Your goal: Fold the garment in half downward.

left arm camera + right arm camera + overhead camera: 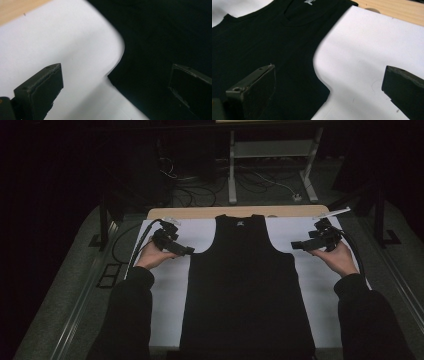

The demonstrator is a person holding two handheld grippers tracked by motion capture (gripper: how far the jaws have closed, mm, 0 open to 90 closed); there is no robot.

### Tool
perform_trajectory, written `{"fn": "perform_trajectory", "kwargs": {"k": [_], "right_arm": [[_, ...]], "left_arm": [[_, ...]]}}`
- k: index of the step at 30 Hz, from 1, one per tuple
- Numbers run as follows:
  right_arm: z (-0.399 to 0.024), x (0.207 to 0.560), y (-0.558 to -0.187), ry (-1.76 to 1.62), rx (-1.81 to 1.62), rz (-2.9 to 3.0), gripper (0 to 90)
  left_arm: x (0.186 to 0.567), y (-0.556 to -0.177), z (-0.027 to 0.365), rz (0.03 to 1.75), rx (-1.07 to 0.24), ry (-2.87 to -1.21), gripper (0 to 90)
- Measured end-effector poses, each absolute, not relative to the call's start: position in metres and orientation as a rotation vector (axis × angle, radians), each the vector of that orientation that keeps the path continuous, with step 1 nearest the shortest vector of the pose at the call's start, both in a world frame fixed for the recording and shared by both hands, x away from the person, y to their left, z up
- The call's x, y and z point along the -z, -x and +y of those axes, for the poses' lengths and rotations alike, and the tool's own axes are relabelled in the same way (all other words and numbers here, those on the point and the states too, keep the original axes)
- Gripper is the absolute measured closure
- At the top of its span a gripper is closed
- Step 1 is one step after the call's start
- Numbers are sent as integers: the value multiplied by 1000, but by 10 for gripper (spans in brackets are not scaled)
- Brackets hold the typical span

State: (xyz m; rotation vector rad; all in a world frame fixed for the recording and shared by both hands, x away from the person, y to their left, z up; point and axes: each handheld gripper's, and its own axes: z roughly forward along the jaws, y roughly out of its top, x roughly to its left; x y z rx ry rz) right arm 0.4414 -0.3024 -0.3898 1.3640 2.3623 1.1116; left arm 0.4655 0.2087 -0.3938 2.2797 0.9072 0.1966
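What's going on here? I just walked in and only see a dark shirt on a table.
A person holds a gripper in each hand over a black tank top lying flat on a white sheet. The left gripper and the right gripper sit at the garment's two underarm corners, jaws open, straddling the edges. Nothing is gripped yet.

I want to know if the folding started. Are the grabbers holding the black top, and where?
Nothing is held yet. The left gripper and right gripper are both open, each at an armpit corner of the tank top, with jaws straddling its edge.
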Motion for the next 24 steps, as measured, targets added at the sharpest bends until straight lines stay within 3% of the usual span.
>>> {"fn": "perform_trajectory", "kwargs": {"k": [24], "right_arm": [[-304, 428, -447, -1469, -1048, 2395, 0]], "left_arm": [[428, -473, 198, 931, -111, -2319, 0]]}}
